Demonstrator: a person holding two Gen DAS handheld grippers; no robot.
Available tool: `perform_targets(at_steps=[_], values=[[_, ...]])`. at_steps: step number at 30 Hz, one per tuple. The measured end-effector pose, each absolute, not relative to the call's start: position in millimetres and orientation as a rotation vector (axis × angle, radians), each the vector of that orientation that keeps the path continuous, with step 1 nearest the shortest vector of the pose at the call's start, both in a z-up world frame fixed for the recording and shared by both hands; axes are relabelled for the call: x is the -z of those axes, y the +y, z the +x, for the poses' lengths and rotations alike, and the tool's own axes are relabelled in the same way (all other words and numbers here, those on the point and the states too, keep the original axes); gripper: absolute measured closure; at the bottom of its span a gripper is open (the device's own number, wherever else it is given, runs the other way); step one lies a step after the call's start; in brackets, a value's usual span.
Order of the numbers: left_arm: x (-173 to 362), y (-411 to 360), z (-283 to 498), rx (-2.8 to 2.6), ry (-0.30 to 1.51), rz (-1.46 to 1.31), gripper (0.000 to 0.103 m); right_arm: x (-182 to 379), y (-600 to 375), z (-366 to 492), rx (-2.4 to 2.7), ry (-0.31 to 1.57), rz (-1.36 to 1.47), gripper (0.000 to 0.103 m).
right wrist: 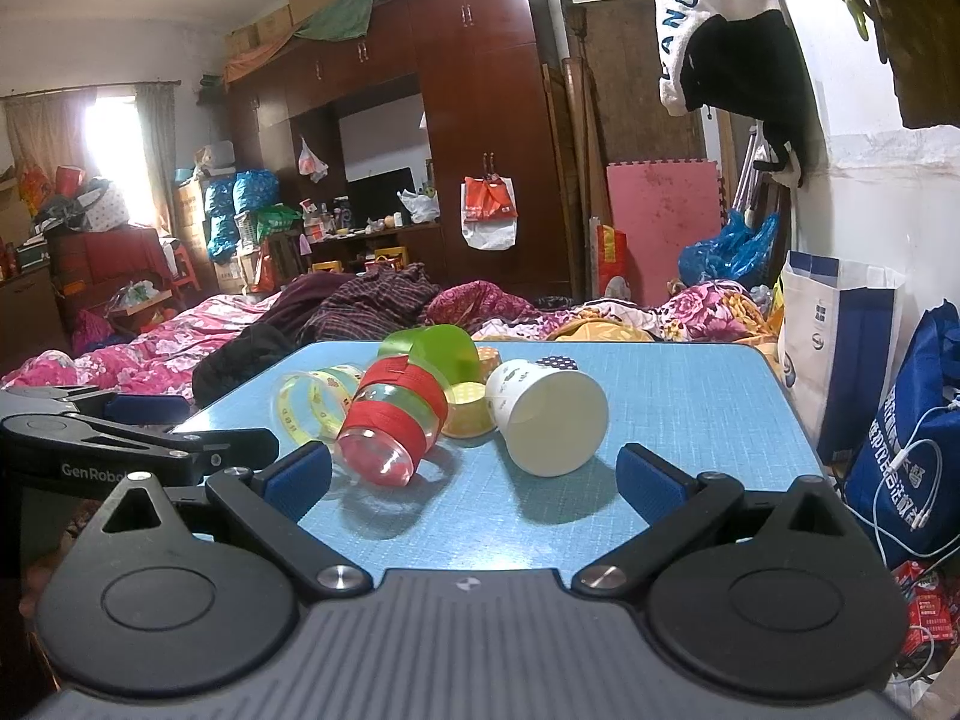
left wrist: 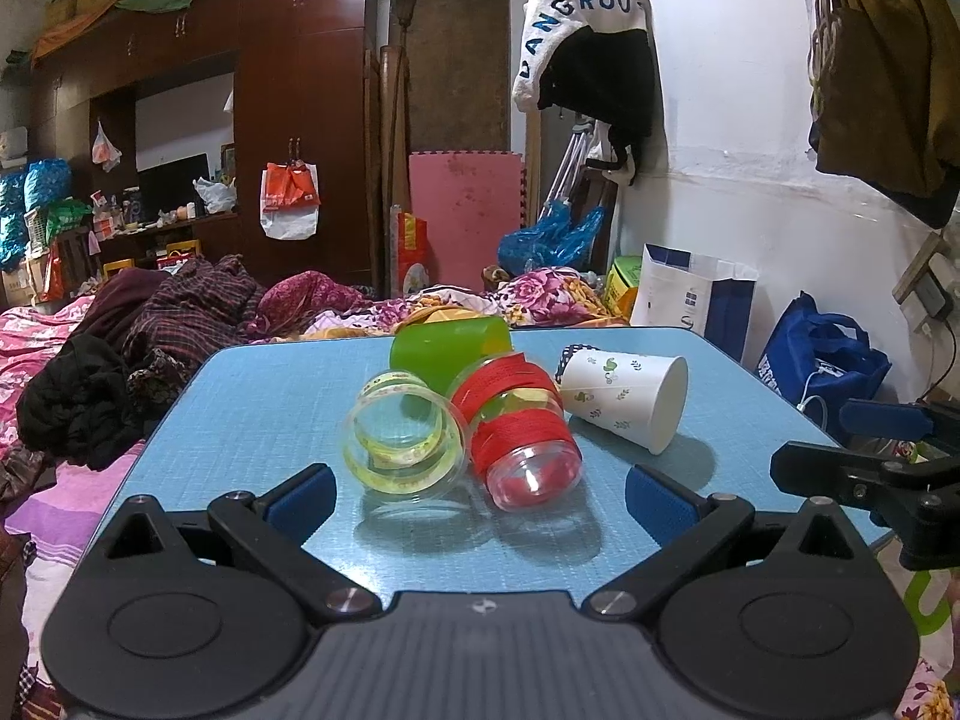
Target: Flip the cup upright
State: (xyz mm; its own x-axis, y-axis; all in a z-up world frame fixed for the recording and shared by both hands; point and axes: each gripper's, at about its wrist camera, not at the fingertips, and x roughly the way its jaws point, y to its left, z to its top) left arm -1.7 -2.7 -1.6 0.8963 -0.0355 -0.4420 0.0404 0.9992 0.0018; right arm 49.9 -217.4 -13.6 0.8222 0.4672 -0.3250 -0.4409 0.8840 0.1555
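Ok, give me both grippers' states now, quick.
Left gripper: open, holding nothing, short of the cups.
Right gripper: open, holding nothing.

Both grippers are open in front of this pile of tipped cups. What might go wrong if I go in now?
1. The red-banded clear cup lies against the yellow-banded clear cup and the green cup; grabbing one may roll the others.
2. The white paper cup lies on its side and looks thin, so a squeeze by the right gripper could crush it.
3. The left gripper is close beside it; they may collide.
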Motion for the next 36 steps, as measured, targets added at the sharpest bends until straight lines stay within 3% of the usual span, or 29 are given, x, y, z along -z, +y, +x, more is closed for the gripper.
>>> perform_targets(at_steps=[36], values=[[2.2,2.7,1.1,0.050,0.455,-0.010,0.000,14.4,-217.3,49.4,-0.494,0.374,0.096,0.001]])
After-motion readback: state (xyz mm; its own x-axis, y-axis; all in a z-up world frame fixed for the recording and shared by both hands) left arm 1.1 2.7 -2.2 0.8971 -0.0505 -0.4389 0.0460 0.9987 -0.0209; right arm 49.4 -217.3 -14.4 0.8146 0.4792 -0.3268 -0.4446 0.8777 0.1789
